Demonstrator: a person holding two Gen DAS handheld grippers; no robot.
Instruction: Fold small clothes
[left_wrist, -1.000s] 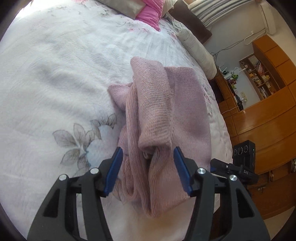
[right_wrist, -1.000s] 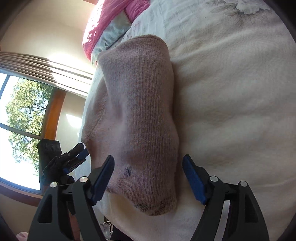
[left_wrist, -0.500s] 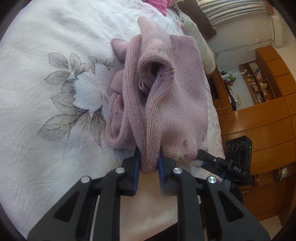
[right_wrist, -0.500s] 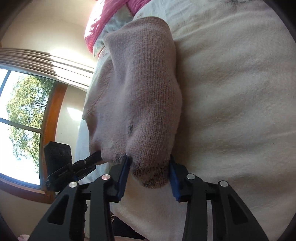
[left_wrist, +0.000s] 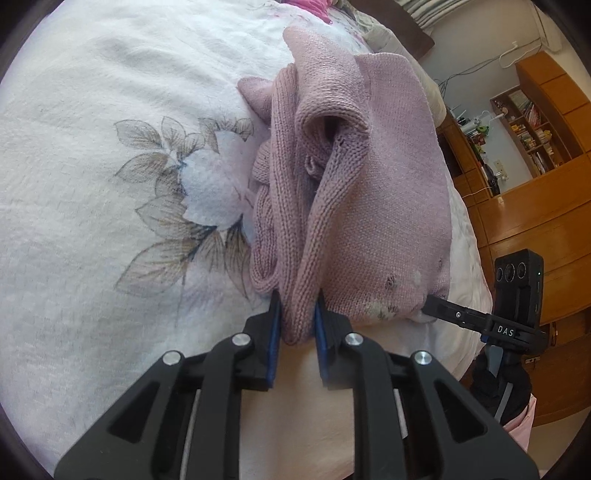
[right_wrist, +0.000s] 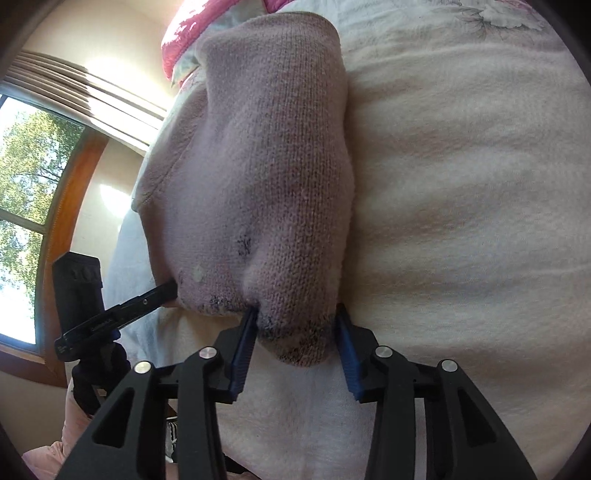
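A pink knitted sock-like piece lies bunched on the white floral bedspread. My left gripper is shut on a fold of its near, ribbed edge. In the right wrist view the same pink knit shows its stained toe end, and my right gripper is shut on that thick end. From the left wrist view, the right gripper's finger touches the knit's right corner. The left gripper's finger shows in the right wrist view at the knit's left corner.
The bed's edge runs close on the right in the left wrist view, with wooden cabinets and shelves beyond. A bright pink pillow lies at the far end of the bed. A window with a wooden frame is at left.
Both grippers were open around the knit one second ago and have closed on it. The near end now sits pinched and slightly gathered between the fingers.
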